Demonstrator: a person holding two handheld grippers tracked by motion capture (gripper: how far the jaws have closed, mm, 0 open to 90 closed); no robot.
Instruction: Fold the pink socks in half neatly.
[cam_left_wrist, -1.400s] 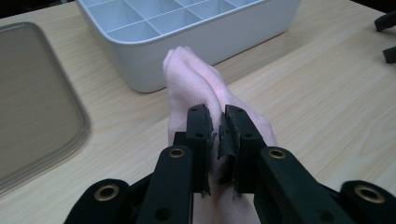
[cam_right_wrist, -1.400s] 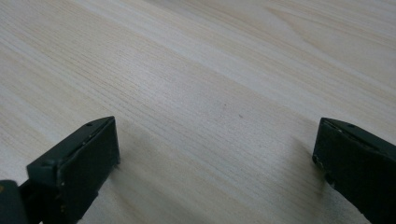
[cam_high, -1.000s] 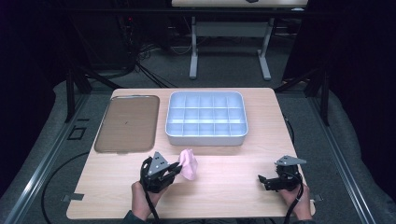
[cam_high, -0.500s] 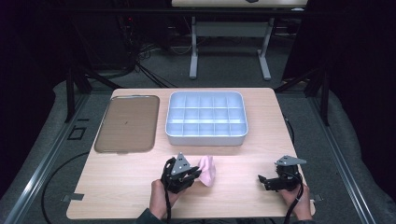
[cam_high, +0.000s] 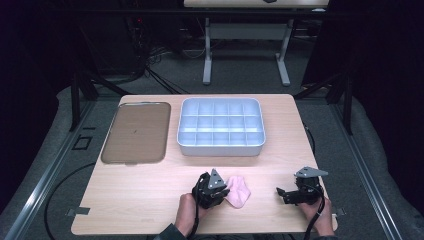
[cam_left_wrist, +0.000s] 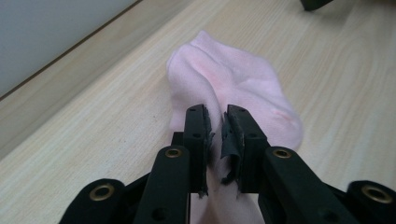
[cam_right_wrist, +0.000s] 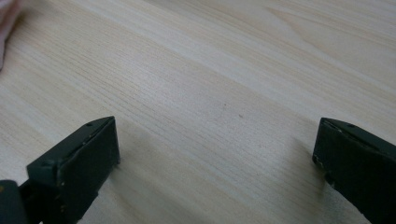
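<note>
A pink sock (cam_high: 240, 192) lies flat on the wooden table (cam_high: 150, 190) near the front middle. My left gripper (cam_high: 225, 194) is at the sock's left end, low over the table. In the left gripper view its jaws (cam_left_wrist: 217, 123) stand almost together with a fold of the sock (cam_left_wrist: 233, 79) pinched between the pads; they have just been opening slightly. My right gripper (cam_high: 281, 192) rests at the front right, pointing left toward the sock. In the right gripper view its jaws (cam_right_wrist: 215, 140) are wide apart over bare wood, with nothing between them.
A light blue tray (cam_high: 220, 148) with several compartments sits at the back middle of the table. A flat brown tray (cam_high: 135, 132) lies to its left. Table legs and cables stand on the floor behind.
My left gripper has carried the sock to the right and down, and the sock now lies spread on the table. The right gripper has stayed put.
</note>
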